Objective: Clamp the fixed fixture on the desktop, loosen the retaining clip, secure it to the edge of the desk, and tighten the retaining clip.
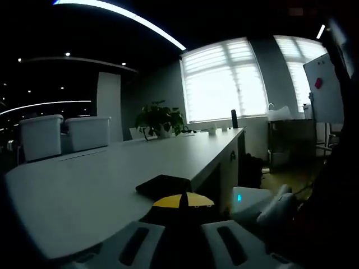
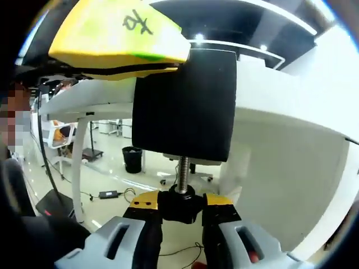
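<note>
Under the desk edge (image 2: pixel 269 120), in the right gripper view, we see our right gripper (image 2: pixel 182 216) with its jaws closed on the black knob (image 2: pixel 180 203) of the threaded screw (image 2: pixel 183 171) below the black fixture (image 2: pixel 185 103). Seen from the left gripper view, our left gripper (image 1: pixel 182 238) has its jaws nearly closed on the fixture's yellow-and-black top, which sits on the desktop (image 1: pixel 84 185) at its near edge.

The fixture (image 2: pixel 184 106) is set against the desk (image 2: pixel 291 145) edge, its screw knob (image 2: pixel 180 203) below, between the right gripper (image 2: pixel 180 224) jaws; a bin (image 2: pixel 133 159) stands behind.
</note>
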Motion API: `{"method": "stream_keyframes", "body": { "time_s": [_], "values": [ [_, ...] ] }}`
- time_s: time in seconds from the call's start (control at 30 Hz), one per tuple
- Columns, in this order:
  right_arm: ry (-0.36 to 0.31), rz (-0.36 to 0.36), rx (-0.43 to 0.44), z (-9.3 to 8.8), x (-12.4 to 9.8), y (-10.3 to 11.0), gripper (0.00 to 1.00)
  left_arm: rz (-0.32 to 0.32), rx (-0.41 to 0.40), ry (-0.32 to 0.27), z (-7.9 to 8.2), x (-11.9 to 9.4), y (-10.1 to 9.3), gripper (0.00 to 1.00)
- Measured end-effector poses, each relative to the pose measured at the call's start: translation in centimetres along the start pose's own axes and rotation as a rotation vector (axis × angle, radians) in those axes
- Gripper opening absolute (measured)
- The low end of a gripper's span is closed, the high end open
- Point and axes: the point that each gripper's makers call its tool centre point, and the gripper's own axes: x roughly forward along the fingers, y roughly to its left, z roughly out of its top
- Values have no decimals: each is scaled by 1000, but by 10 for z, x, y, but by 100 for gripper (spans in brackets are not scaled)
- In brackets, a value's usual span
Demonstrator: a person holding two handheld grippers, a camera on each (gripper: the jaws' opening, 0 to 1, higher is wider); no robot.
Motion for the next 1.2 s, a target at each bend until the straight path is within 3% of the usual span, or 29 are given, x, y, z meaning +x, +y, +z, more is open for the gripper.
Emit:
{"method": "stream_keyframes", "body": {
  "time_s": [0.2,0.33,0.5,0.63,0.73,0.83,0.9,1.0,1.2],
  "values": [
    [-32,277,-101,3,0,5,24,39,22,35,2,5,-1,1],
    [-63,489,-99,3,5,15,24,52,13,45,2,6,2,1],
    [-92,659,-141,3,5,19,24,72,21,60,1,7,3,1],
    [-113,707,-159,2,8,20,25,78,14,74,-2,7,4,1],
    [-120,705,-174,1,6,24,25,76,16,81,-3,7,4,1],
    [-141,652,-258,1,8,21,26,77,10,81,-3,6,4,1],
    [-133,596,-265,-1,8,18,26,76,8,78,-4,6,4,1],
    [-86,468,-224,-5,-1,11,27,77,14,80,-4,6,4,1],
    [-36,197,-29,-8,-12,-6,39,57,23,56,-5,5,4,1]
  ]
}}
